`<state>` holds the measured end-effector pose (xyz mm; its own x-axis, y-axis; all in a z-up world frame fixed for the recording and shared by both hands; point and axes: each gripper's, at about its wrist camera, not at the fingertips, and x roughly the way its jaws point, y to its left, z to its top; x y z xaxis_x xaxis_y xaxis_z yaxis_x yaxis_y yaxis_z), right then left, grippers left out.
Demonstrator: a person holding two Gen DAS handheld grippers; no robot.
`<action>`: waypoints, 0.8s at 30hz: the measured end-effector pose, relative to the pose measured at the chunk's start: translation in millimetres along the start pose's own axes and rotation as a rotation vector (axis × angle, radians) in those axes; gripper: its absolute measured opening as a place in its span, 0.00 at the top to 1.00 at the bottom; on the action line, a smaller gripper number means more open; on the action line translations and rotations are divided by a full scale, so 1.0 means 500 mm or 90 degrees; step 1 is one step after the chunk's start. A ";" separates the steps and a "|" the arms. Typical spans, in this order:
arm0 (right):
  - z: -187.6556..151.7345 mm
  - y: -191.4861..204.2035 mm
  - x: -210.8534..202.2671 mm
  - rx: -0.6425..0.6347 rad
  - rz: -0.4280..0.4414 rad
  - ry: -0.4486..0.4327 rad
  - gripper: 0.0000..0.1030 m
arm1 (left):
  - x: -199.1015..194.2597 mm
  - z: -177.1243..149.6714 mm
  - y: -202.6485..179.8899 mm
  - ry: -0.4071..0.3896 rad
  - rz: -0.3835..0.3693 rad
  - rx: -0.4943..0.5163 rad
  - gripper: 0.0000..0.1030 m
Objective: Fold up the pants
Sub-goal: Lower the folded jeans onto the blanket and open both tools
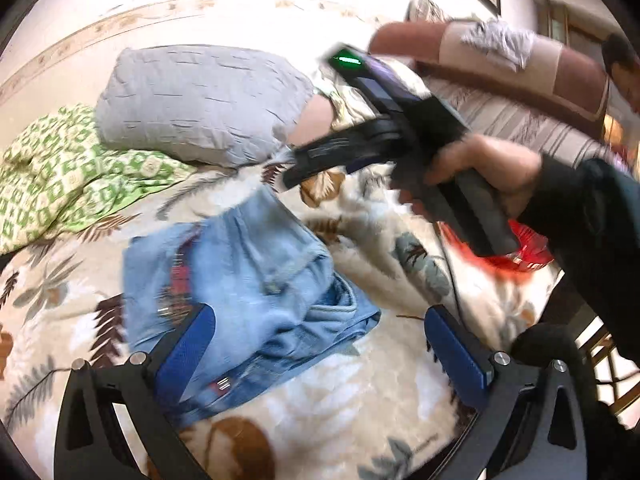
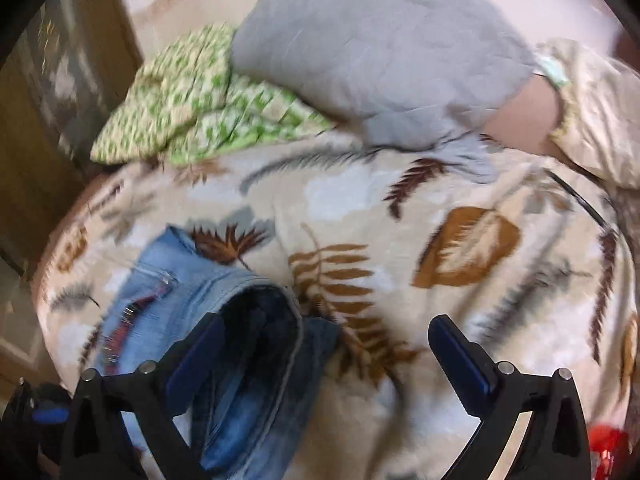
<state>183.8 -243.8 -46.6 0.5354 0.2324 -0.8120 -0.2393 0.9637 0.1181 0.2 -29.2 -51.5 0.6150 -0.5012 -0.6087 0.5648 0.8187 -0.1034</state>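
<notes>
Both views are bright and softly lit, with no hard shadows on the leaf-print blanket (image 1: 360, 420). In the left wrist view the wall (image 1: 248, 8) at top is washed out to near white. Motion blur smears the right hand-held gripper (image 1: 304, 164) and the hand (image 1: 484, 172) holding it there, and softens nearly the whole right wrist view. Fisheye distortion bends the edges, and black corners frame each circular picture.

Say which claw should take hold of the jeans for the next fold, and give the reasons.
Probably left. The left claw is open right over the bunched jeans, denim between its fingers. The right claw is open too, but only its left finger overlaps the jeans' edge; blanket fills the rest.
</notes>
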 end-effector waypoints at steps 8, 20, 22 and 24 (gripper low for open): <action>-0.099 0.045 -0.072 0.056 0.183 -0.016 0.00 | -0.033 0.039 0.265 0.011 -0.031 -0.271 0.00; -0.170 0.148 0.014 0.020 0.211 -0.020 0.70 | 0.237 0.032 0.445 0.247 -0.094 -0.520 0.00; -0.180 0.147 0.021 0.009 0.216 -0.013 0.78 | 0.254 0.033 0.441 0.254 -0.117 -0.522 0.13; -0.194 0.136 0.014 0.006 0.223 -0.029 0.85 | 0.258 0.042 0.430 0.256 -0.125 -0.488 0.41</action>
<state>92.5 -189.4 -99.7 0.4580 0.5541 -0.6952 -0.4076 0.8258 0.3897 212.4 76.4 -135.6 0.2239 -0.6341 -0.7401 0.0266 0.7631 -0.6457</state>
